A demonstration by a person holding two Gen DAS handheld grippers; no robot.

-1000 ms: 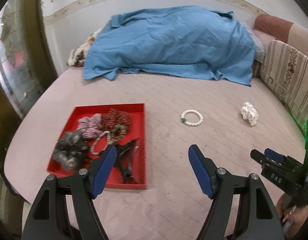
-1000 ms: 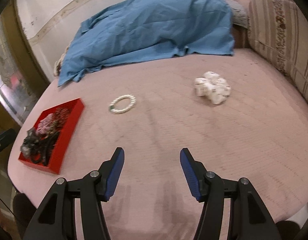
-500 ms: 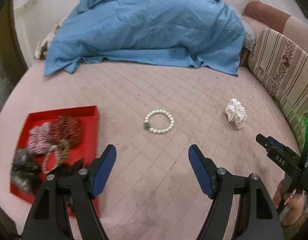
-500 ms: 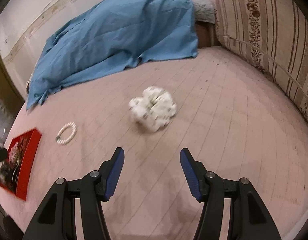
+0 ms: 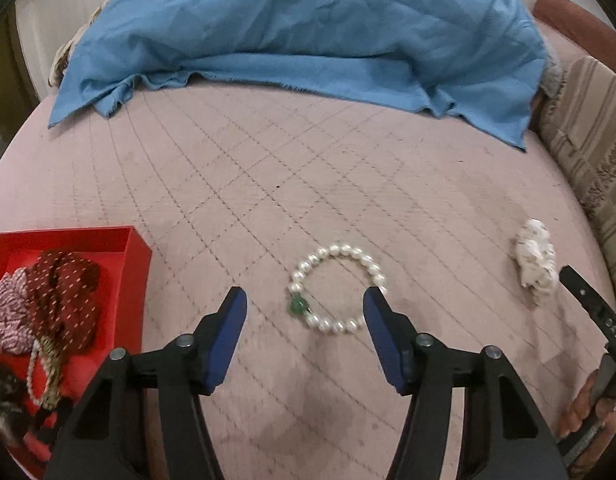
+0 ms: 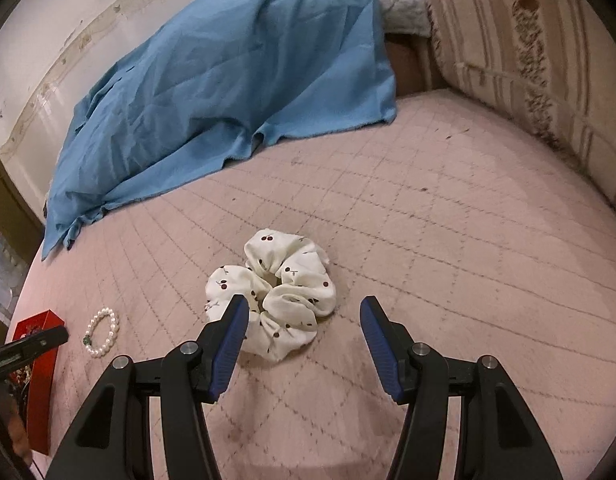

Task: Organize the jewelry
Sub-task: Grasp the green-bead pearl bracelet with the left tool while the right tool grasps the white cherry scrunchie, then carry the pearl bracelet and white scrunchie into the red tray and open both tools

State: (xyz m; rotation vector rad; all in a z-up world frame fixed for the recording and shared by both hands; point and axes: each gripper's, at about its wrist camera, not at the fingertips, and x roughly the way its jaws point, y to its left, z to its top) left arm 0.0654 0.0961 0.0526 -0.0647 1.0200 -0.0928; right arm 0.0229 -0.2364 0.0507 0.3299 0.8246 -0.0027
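A white pearl bracelet (image 5: 336, 289) with one green bead lies on the pink quilted bed. My left gripper (image 5: 304, 307) is open just above and in front of it, the right finger close to its right side. A white cherry-print scrunchie (image 6: 271, 293) lies on the bed; my right gripper (image 6: 303, 316) is open right at it, the left finger over its left edge. The red tray (image 5: 136, 268) at the left holds several scrunchies and bead strands. The bracelet (image 6: 102, 332) and the tray (image 6: 41, 376) also show in the right wrist view.
A blue cloth (image 5: 299, 24) covers a heap at the back of the bed. A striped cushion (image 6: 540, 48) stands along the right side. The scrunchie (image 5: 535, 267) and the right gripper's body (image 5: 592, 312) show at the right of the left wrist view.
Both grippers moved forward and right. The left one left the tray and came up to the bracelet. The right one closed in on the scrunchie. Both stayed open.
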